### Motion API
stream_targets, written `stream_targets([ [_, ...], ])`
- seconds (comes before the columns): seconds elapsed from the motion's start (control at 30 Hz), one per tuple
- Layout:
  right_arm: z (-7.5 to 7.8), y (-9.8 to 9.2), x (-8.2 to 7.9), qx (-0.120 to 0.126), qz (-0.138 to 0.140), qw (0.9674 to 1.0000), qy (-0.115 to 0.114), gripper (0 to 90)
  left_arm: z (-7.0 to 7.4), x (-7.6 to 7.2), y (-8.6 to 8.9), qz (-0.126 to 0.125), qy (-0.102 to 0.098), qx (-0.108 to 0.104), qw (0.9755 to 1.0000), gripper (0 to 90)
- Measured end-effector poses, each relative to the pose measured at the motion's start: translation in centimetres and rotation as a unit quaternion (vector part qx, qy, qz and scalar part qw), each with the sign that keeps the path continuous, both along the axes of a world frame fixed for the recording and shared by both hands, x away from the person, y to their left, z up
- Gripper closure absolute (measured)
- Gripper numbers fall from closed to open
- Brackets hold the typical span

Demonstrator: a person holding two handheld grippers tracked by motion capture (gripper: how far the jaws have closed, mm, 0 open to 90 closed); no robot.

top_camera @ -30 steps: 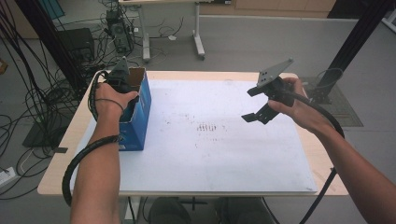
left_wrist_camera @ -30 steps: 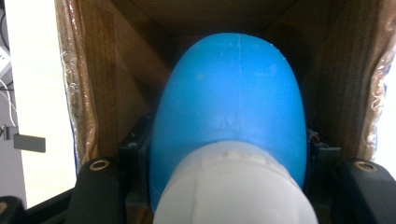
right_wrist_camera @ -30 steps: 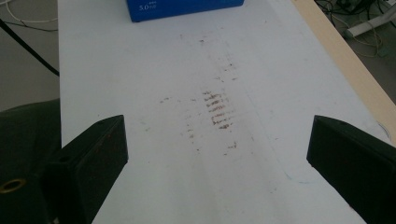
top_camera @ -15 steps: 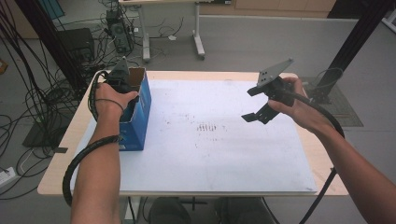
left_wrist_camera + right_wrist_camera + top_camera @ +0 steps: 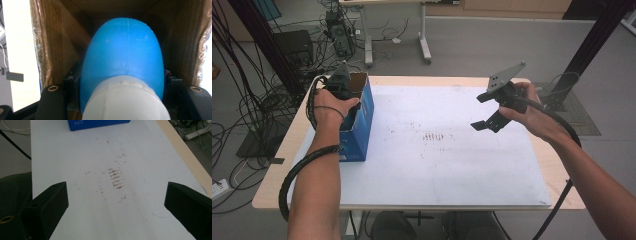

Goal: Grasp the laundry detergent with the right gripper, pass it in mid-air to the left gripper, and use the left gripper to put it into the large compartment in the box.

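Observation:
A blue cardboard box (image 5: 359, 122) stands open-topped at the table's left side. My left gripper (image 5: 342, 89) reaches down into it from above. In the left gripper view a smooth blue rounded object (image 5: 122, 50) with a white end (image 5: 123, 100) sits between the black pads (image 5: 71, 82), pressed from both sides, with the box's brown inner walls (image 5: 60, 37) around it. My right gripper (image 5: 480, 111) hovers above the table's right part, jaws wide apart and nothing between them (image 5: 116, 205). The box's blue side (image 5: 97, 123) lies far ahead of it.
A white sheet (image 5: 437, 170) covers most of the wooden table (image 5: 277, 165) and carries a patch of brownish smudges (image 5: 434, 136) (image 5: 115, 178) in its middle. Cables (image 5: 257, 115) and desk legs (image 5: 424, 45) crowd the floor behind and left.

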State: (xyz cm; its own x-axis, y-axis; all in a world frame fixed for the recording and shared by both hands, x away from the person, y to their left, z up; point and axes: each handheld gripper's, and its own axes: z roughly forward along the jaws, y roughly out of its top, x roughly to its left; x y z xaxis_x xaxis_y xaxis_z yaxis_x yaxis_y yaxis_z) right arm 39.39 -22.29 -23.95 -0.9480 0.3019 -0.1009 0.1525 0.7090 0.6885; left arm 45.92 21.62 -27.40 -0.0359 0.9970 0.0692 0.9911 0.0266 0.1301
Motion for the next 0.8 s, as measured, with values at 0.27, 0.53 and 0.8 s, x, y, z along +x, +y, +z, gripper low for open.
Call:
stream_targets([
  [0.27,0.07,0.18,-0.08,-0.001,0.003,1.0,0.001,5.6,-0.01,-0.03,-0.03,-0.002,-0.002,0.0,1.0,36.3],
  [0.53,0.11,0.61,-0.07,-0.001,0.008,1.0,0.0,5.6,0.26,-0.19,0.05,-0.007,-0.007,0.003,0.9999,33.8],
  [0.8,0.16,0.81,0.03,-0.002,0.006,1.0,0.0,5.6,0.84,-0.22,-0.02,-0.013,-0.007,0.008,0.9999,32.4],
])
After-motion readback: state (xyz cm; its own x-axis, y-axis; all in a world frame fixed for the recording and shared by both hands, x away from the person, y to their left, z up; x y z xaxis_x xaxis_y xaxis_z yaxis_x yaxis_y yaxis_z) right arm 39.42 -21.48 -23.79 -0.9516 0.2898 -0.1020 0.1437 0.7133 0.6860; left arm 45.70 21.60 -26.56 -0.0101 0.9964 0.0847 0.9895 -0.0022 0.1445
